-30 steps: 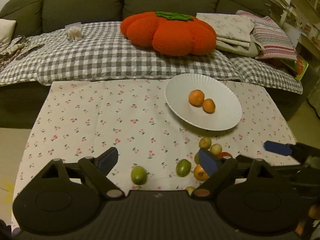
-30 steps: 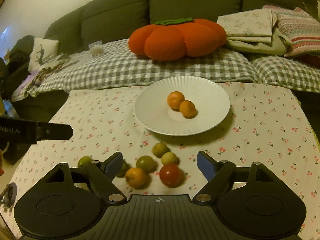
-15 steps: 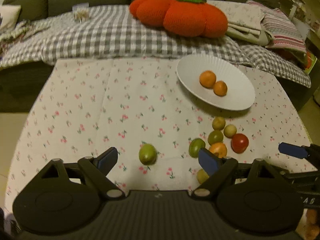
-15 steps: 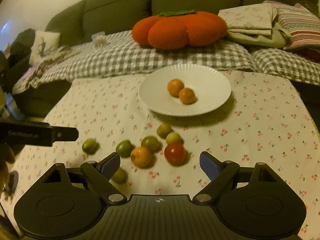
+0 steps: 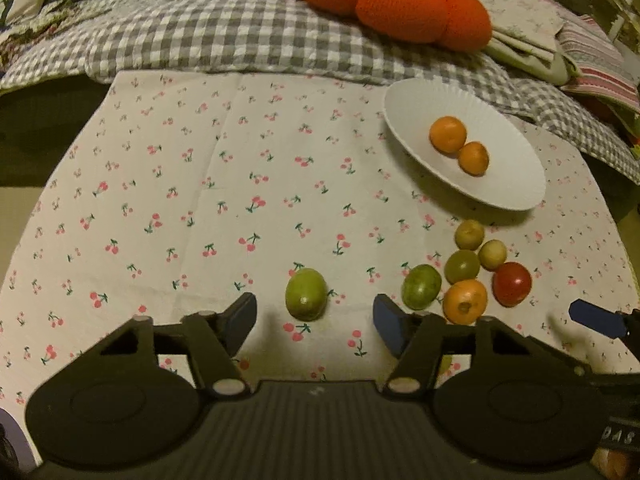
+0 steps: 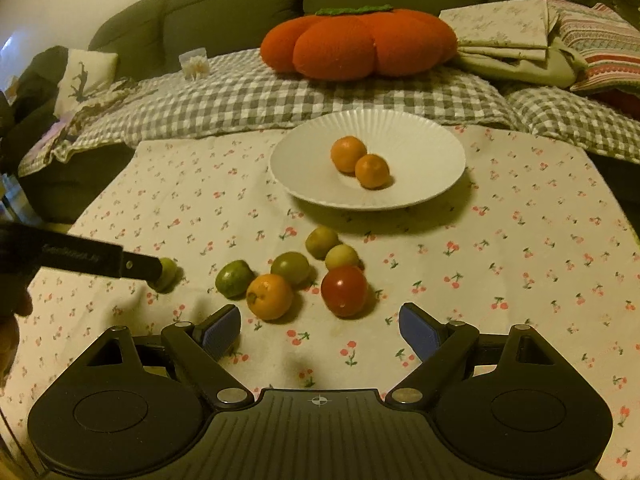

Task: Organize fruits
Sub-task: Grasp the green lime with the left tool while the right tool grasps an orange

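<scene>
Now our left tool (image 5: 315,317), jaws wide and empty, has closed in on the green fruit (image 5: 306,294), its long axis running away from us; the right tool (image 6: 320,330) gapes empty.

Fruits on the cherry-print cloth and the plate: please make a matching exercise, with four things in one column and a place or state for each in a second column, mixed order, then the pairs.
1. red tomato
2. two oranges
3. lone green fruit
4. left gripper

A. on the white plate
B. open, empty
C. at the cluster's right edge, on the cloth
D. apart from the cluster, before the left gripper

Pairs: 1-C, 2-A, 3-D, 4-B
</scene>
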A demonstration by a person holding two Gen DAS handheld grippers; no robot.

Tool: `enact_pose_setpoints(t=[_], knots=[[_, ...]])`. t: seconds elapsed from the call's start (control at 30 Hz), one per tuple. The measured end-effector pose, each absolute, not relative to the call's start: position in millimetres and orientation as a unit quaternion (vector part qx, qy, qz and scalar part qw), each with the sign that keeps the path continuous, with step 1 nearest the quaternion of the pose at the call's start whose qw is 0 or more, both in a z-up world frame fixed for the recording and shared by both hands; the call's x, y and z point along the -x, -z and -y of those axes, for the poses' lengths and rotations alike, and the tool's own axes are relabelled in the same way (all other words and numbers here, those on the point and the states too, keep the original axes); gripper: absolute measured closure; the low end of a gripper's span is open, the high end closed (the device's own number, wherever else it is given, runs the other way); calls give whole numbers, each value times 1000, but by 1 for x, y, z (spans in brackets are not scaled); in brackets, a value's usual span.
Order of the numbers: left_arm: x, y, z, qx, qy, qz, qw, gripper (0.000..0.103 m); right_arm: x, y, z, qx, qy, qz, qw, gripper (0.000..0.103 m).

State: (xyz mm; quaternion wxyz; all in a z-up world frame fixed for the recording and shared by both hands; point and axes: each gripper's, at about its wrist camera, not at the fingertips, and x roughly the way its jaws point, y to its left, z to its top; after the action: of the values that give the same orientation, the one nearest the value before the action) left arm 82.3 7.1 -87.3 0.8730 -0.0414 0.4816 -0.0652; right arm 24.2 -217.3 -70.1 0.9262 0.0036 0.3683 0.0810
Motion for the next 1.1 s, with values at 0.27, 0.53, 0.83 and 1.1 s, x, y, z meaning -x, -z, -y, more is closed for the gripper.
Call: enact_pose_setpoints(t=[0.27, 0.53, 0.83, 1.1], knots=[[-89, 98, -5, 31, 62, -481, 874, 46, -32, 77, 205, 12, -89, -361, 928, 19], [-98, 112, -9, 40, 72, -490, 868, 68, -48, 88, 191, 13, -92, -370, 924, 26], [-98, 113, -10, 37, 78, -490, 867, 78, -53, 93, 172, 36, -108, -361, 926, 41], [-94, 108, -9, 38, 85, -488, 868, 79, -60, 102, 166, 46, -97, -374, 921, 52]])
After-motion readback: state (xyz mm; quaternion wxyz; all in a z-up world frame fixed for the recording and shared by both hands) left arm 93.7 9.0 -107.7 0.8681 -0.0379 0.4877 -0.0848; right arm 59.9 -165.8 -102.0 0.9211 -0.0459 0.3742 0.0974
